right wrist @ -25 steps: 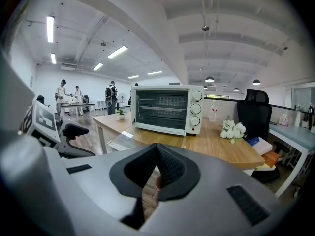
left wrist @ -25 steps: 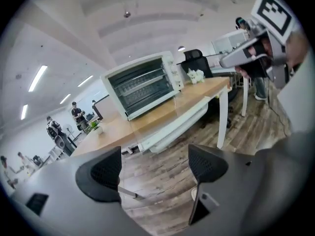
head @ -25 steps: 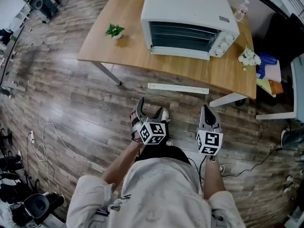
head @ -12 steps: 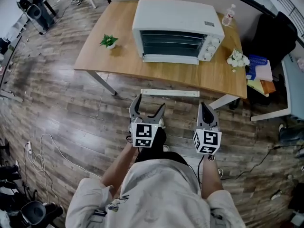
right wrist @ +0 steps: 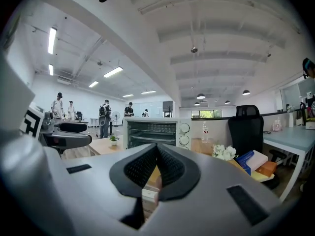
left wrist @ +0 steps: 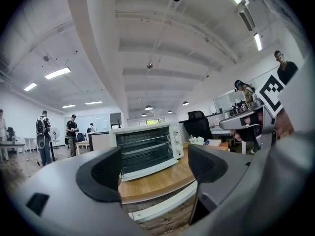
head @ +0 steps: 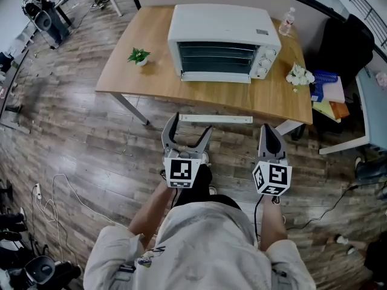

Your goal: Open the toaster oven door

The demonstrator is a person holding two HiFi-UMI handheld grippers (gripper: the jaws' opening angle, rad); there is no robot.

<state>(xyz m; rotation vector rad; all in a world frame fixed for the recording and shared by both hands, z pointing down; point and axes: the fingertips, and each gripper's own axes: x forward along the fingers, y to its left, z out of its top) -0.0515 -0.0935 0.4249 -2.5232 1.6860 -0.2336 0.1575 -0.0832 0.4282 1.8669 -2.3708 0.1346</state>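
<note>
Seen from above, a person holds two grippers low in front of the body, over the floor. The left gripper [head: 188, 132] has its jaws spread wide and grips nothing. In the left gripper view [left wrist: 155, 167], the far-off toaster oven [left wrist: 145, 149] shows in the gap between the two dark pads. The right gripper [head: 268, 133] has its jaws pressed together with nothing between them. The right gripper view [right wrist: 157, 162] shows the ribbed pads meeting. Neither gripper touches anything.

The marker cubes cover both hands, and only the forearms show. The oven's door handle is too small to make out.

The white toaster oven [head: 224, 38] stands well ahead of both grippers on a wooden table [head: 157, 74]. Its glass door [head: 216, 55] faces the person and looks shut, with the knobs to its right. A small potted plant [head: 138, 55] sits left of the oven. A water bottle [head: 286, 22] and white flowers [head: 299, 74] sit to its right.

A white strip [head: 214, 119] lies on the wood-plank floor [head: 84, 144] between table and grippers. A black chair [head: 341, 41] stands at the right. The room is an open office with ceiling lights, and people [right wrist: 106, 116] stand in the distance.
</note>
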